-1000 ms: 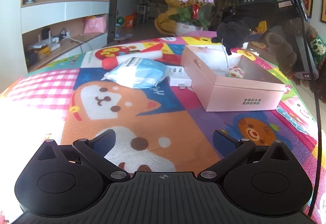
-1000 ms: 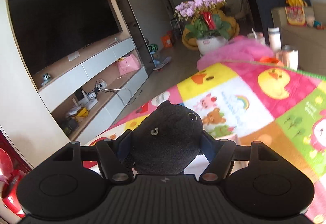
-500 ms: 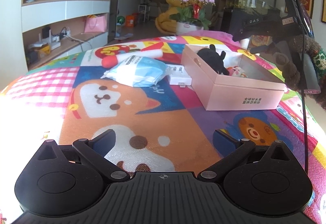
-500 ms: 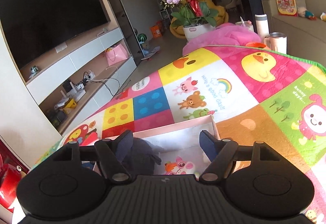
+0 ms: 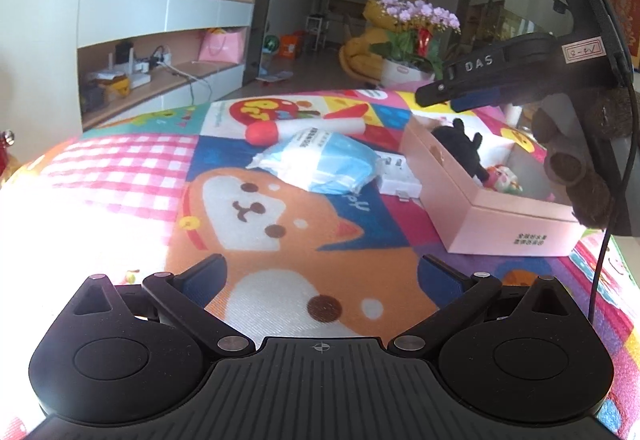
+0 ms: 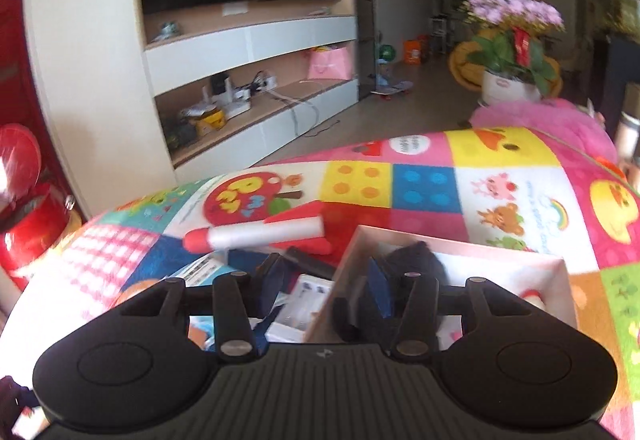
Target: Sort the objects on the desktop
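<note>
Inside the pink box (image 5: 516,217), at its far-left corner, the black plush toy (image 5: 460,151) now lies free; a second ago it was clamped in the right gripper (image 6: 324,286) above the box, so one item is sorted and the hand is moving on. That gripper's jaws have just been closing and stand partly closed with nothing pressed between them, hovering over the box's near-left wall, where the white charger case (image 6: 306,300) beside the box shows through the gap. The left gripper (image 5: 322,274) stays wide open and empty, held low over the play mat (image 5: 280,207) well short of the box. Left of the box wait the remaining things: the white case touching the box wall, the blue-and-white packet (image 5: 320,161) just beyond it, and the red-tipped foam rocket (image 6: 256,236) farther off behind the packet. Judging from this, the case is the likeliest next pick. The left wrist view alone shows the box interior clearly, with a small pink-and-green toy (image 5: 504,177) next to the plush, and shows the right gripper from outside with a gloved hand (image 5: 576,175) on it. The right wrist view, blurred, alone shows the rocket's full length and a dark flat object beside it that I cannot identify.
</note>
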